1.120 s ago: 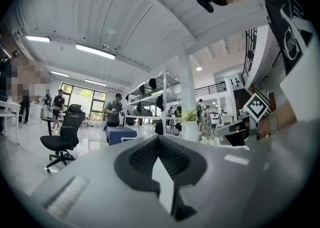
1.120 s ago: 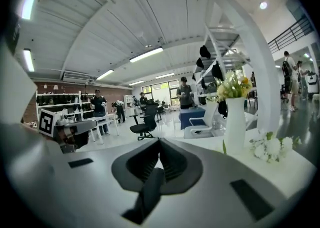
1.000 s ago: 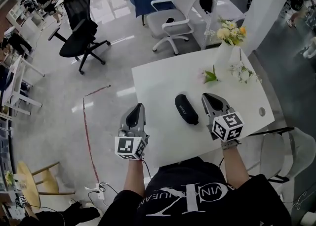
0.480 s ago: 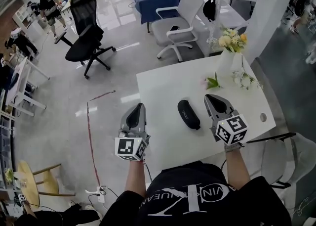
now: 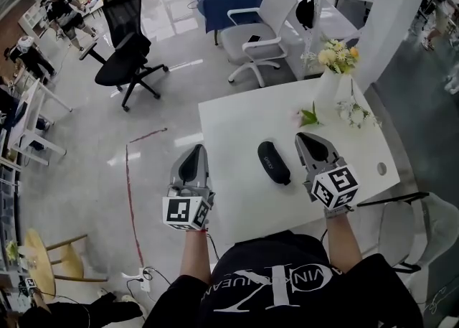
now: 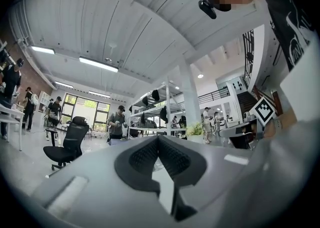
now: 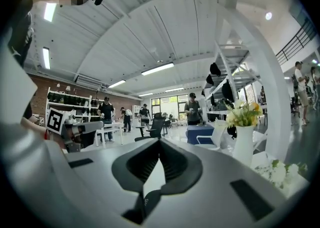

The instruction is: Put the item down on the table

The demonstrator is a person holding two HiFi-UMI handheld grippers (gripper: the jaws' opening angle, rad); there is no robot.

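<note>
The black case (image 5: 274, 162), probably a glasses case, lies flat on the white table (image 5: 237, 122), just beside the right gripper (image 5: 302, 137) and touching neither gripper. The right gripper and the left gripper (image 5: 195, 150) both have their jaws closed together, holding nothing.

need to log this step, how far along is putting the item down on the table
Done, by the look of it: the black oblong case lies flat on the white table, between the two grippers and touching neither. In hand: nothing. The left gripper and the right gripper both have their jaws closed together with nothing between them. Left: no step of this job that I can see.
</note>
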